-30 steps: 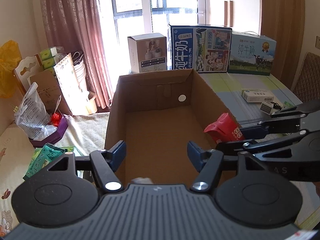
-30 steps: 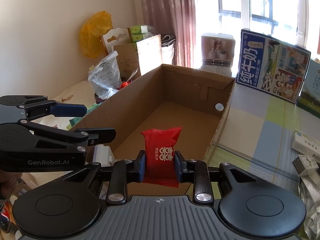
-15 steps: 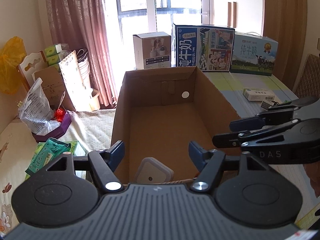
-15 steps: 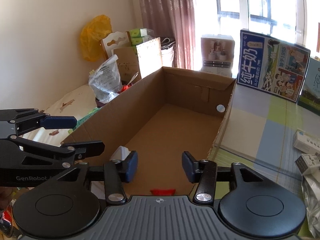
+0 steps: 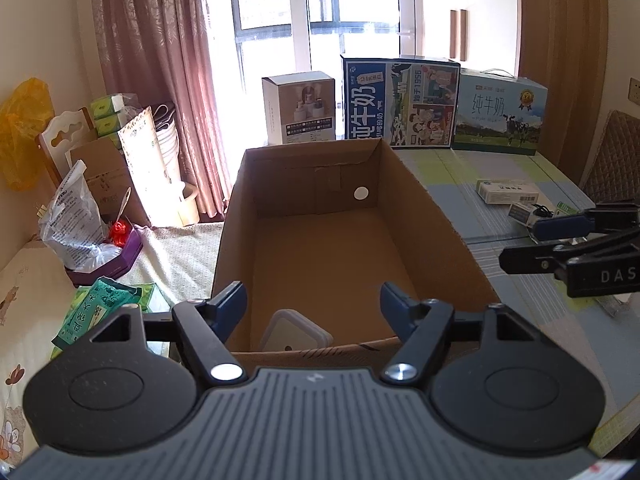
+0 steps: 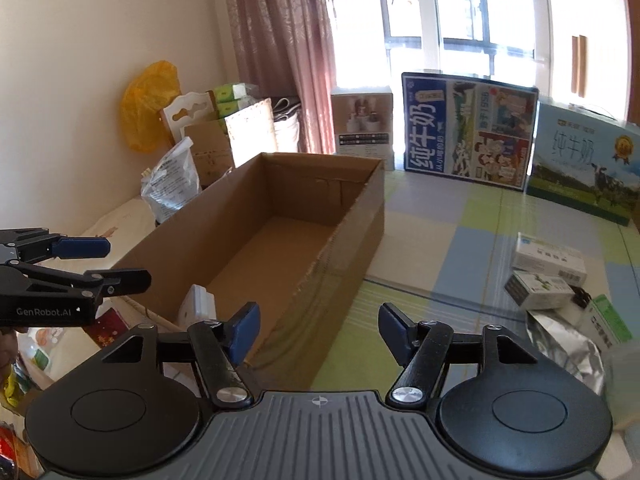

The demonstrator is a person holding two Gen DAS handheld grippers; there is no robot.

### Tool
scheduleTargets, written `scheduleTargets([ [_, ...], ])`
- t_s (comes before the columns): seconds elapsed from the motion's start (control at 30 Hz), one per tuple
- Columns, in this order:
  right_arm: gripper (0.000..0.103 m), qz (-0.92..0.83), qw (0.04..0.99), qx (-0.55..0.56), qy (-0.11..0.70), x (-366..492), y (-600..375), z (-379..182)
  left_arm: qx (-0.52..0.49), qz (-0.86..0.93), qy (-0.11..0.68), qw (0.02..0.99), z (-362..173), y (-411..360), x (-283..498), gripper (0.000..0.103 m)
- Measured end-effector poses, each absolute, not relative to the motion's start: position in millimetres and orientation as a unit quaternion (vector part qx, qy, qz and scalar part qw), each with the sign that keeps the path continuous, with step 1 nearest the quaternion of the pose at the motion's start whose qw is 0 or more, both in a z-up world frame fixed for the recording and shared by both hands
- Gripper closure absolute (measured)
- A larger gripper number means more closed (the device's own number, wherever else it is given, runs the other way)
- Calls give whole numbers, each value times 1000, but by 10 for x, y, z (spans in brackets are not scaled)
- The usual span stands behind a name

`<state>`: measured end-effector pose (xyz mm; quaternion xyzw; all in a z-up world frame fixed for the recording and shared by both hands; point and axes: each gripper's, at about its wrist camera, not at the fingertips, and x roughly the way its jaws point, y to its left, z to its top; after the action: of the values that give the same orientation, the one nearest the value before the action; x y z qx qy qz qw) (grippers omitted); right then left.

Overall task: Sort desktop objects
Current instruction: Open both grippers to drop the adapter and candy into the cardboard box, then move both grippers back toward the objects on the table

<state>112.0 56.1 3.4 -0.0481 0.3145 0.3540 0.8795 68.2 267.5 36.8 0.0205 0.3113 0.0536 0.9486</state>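
An open cardboard box (image 5: 424, 204) stands on the table's left part; it also shows in the right wrist view (image 6: 360, 216). A white square device (image 5: 294, 332) leans inside at its near end, seen too in the right wrist view (image 6: 198, 304). My left gripper (image 5: 314, 306) is open and empty over the box's near edge. My right gripper (image 6: 318, 328) is open and empty, beside the box's right wall, over the table. The red packet is hidden from both views.
Small medicine boxes (image 6: 548, 258), a foil pouch (image 6: 568, 344) and a green-white box (image 6: 610, 322) lie on the checked tablecloth at right. Milk cartons (image 5: 400, 102) stand at the back. Bags and clutter (image 5: 80, 224) lie left of the box.
My right gripper opened and let the red packet drop into the box, then pulled back and swung right over the table. My left gripper drew back slightly and stayed open.
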Motion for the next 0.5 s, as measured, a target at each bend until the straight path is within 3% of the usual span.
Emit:
scheduleTargets([
  [0.2,23,322,891,-36,320,945,91,64,26,35,302,952,475,2446,624,29],
  [0.37,10,285,901,-30,324,806,-348,55,34,10,291,956,584,2196,600,19],
  [0.5,6,253,908,-30,332,699,-746,9,46,-22,283,958,674,1929,598,13],
])
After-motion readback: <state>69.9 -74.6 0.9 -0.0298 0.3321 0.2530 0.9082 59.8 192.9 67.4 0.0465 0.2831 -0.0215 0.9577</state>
